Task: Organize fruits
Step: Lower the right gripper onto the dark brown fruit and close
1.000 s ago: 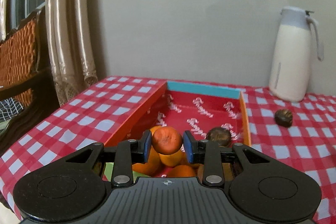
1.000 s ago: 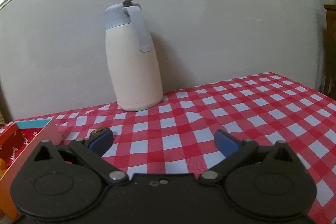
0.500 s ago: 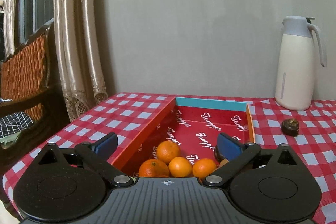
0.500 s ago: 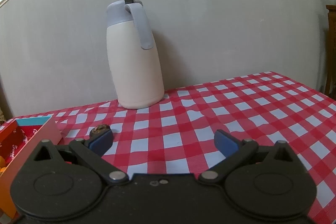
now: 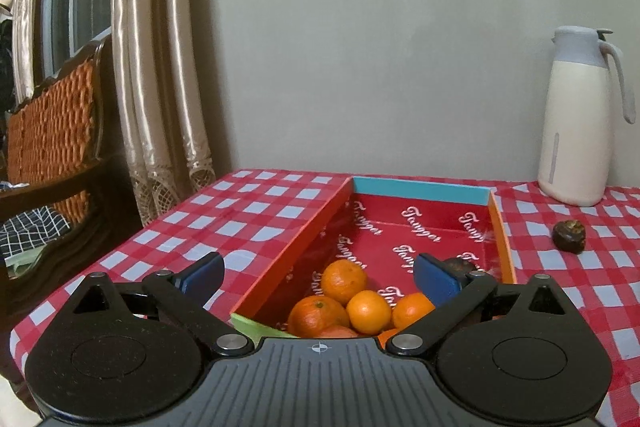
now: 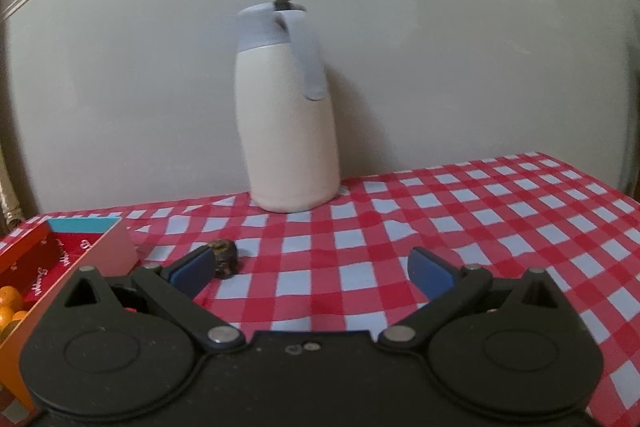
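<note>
Release done: left gripper [image 5: 318,277] jaws spread, empty; small orange tangerine [image 5: 343,281] now in red cardboard box [image 5: 420,189]. Right gripper [image 6: 310,269] gapes empty too. Dark wrinkled fruit [image 6: 224,259] remains on checkered tablecloth [image 6: 460,211], just beside the box's right wall.

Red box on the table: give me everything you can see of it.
The red box is a long, shallow open tray, cardboard by its look. Its red floor carries repeated white script; the far end wall is turquoise, the long rims orange, the near corner green. It lies flat on the checked tablecloth, long axis running away from the left camera. Several oranges cluster at its near end, with a dark fruit partly hidden behind a finger. Nothing grips it.
</note>
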Demonstrator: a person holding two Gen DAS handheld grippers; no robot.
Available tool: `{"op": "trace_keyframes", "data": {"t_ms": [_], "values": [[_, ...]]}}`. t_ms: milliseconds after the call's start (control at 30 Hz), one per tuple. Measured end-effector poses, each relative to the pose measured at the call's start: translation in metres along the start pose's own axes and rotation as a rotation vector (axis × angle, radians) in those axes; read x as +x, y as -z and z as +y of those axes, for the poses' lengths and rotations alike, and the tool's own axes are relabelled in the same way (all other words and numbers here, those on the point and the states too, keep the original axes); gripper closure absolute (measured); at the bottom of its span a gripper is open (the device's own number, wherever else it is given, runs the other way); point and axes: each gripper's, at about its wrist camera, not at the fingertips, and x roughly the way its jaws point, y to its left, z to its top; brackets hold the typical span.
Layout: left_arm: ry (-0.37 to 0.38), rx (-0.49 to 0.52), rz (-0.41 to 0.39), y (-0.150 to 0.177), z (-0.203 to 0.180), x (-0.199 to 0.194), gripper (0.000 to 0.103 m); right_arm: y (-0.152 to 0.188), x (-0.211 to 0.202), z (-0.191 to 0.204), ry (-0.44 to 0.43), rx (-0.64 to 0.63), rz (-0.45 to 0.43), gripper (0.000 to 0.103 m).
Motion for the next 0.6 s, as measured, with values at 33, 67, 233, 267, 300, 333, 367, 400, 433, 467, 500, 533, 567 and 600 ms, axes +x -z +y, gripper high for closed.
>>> {"op": "trace_keyframes", "data": {"t_ms": [33,67,233,267,300,333,367,400,433,467,500,533,567,600], "values": [[-0.004,0.000,0.001,0.001,0.001,0.001,0.003,0.000,0.000,0.002,-0.005,-0.010,-0.001,0.000],[-0.006,-0.003,-0.001,0.001,0.003,0.002,0.003,0.000,-0.001,0.006,-0.010,-0.023,-0.003,0.000],[-0.022,-0.022,0.003,0.003,0.015,0.006,0.003,0.000,0.000,0.021,-0.038,-0.091,-0.015,0.000],[-0.026,-0.026,0.004,0.003,0.018,0.006,0.003,0.000,0.001,0.025,-0.041,-0.106,-0.017,0.000],[-0.031,-0.028,0.002,0.003,0.021,0.006,0.003,0.000,0.002,0.028,-0.043,-0.120,-0.017,0.000],[-0.034,-0.031,0.001,0.003,0.024,0.007,0.003,0.000,0.004,0.032,-0.047,-0.131,-0.016,0.000],[-0.038,-0.036,0.001,0.003,0.028,0.007,0.003,0.000,0.006,0.035,-0.053,-0.140,-0.014,0.000],[-0.043,-0.039,0.001,0.003,0.031,0.007,0.003,0.001,0.008,0.038,-0.059,-0.148,-0.011,0.000],[-0.050,-0.041,0.001,0.004,0.035,0.008,0.003,0.001,0.010,0.041,-0.063,-0.156,-0.008,0.000],[-0.057,-0.043,0.002,0.004,0.039,0.009,0.003,0.001,0.012,0.044,-0.069,-0.162,-0.005,0.000],[-0.062,-0.046,0.004,0.004,0.043,0.011,0.003,0.001,0.014,0.047,-0.078,-0.167,0.000,0.000],[-0.070,-0.050,0.006,0.005,0.047,0.012,0.003,0.000,0.016,0.049,-0.086,-0.169,0.004,0.000],[-0.078,-0.055,0.007,0.005,0.052,0.013,0.003,0.000,0.018,0.051,-0.093,-0.170,0.008,0.000],[-0.084,-0.059,0.009,0.006,0.056,0.014,0.003,0.000,0.021,0.054,-0.099,-0.172,0.013,0.000]]}}
